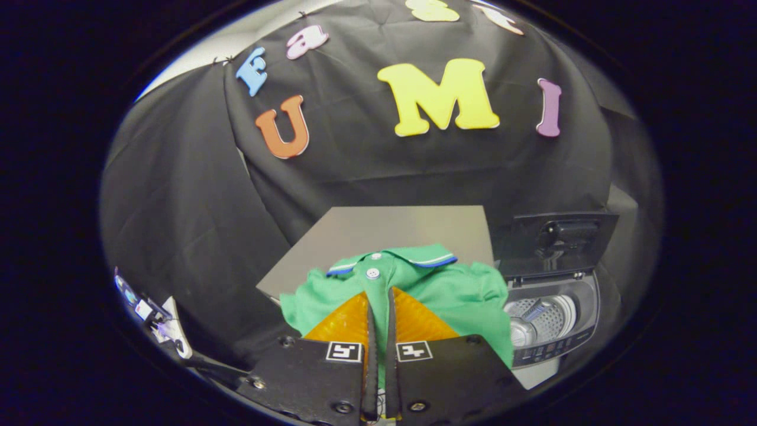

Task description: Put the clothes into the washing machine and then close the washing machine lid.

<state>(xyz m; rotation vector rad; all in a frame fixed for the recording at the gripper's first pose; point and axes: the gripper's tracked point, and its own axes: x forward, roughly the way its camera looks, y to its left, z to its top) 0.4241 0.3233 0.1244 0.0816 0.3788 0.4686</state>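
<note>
1. The tongs (379, 296) sit at the bottom centre of the frame, their two fingers drawn almost together with only a thin slit between them; a strip of green cloth runs in that slit, so they are clenched on the shirt.
2. The shirt (449, 290) is a green polo of soft knit, rumpled into loose folds. Its collar, edged with a blue and white stripe, lies just beyond the fingertips, and a placket with two pale round buttons runs straight down into the gap between the fingers.
3. The shirt rests on the near edge of a desk (384, 228), a flat, smooth grey slab with square corners at the middle of the frame; the cloth spreads to both sides of the fingers and hangs over the front.
4. The washing machine (553, 319) stands at the lower right, just beside the desk and the shirt's right sleeve. It is a top loader with a dark glossy rim, and a perforated metal drum shows inside.
5. Its lid (556, 239) is raised, a dark flat panel tilted back above the opening, with a bulky fitting on its inner face.
6. Wrinkled black cloth drapes behind the desk.
7. At the lower left, some small pale hardware and cables are too blurred to identify.
</note>
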